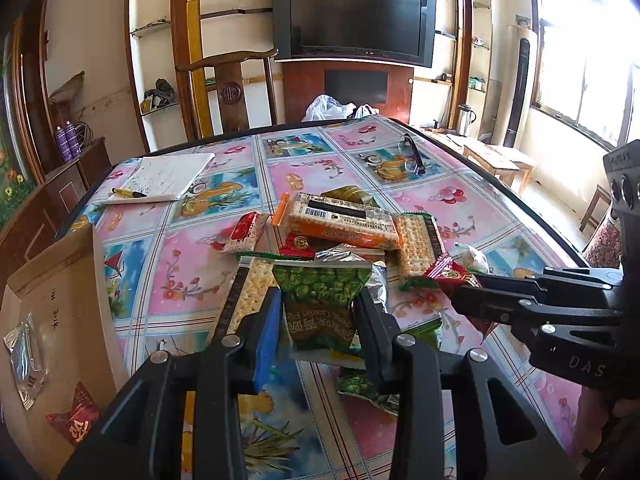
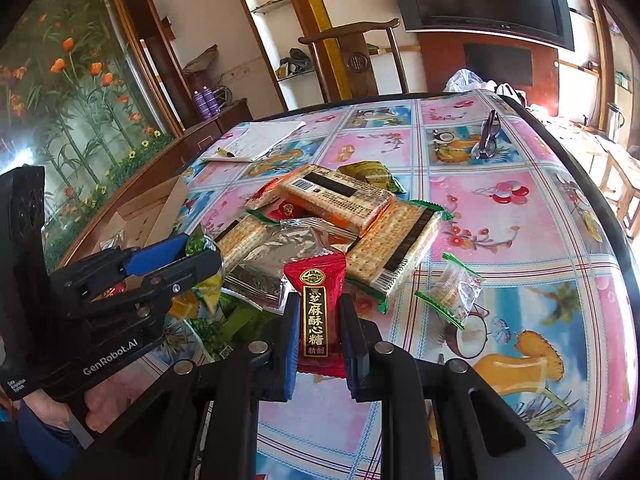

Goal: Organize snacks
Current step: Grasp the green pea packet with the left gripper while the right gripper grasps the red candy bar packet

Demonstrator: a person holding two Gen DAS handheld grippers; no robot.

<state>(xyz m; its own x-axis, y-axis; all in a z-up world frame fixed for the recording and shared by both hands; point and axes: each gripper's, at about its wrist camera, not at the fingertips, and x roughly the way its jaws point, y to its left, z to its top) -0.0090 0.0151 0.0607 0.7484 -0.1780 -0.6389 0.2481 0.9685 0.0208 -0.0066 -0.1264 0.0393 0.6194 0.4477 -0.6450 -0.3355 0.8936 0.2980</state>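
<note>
My left gripper (image 1: 318,312) is shut on a green pea snack packet (image 1: 320,300), held just above the table in the left wrist view. My right gripper (image 2: 320,320) is shut on a red candy packet (image 2: 320,300) with a black and gold label; that gripper (image 1: 460,300) enters the left wrist view from the right, red wrapper (image 1: 450,272) at its tip. Ahead lies a heap of snacks: an orange cracker pack (image 1: 340,220), green-edged cracker packs (image 2: 400,240), a silver foil pouch (image 2: 280,256), a small clear bag (image 2: 452,288). The left gripper (image 2: 192,260) shows at left in the right wrist view.
An open cardboard box (image 1: 52,320) stands at the table's left edge with a silver pouch and a red packet inside. A notepad (image 1: 164,176) with a pen and a pair of glasses (image 1: 412,156) lie further back on the flowered tablecloth (image 1: 180,280). A wooden chair (image 1: 232,92) stands behind.
</note>
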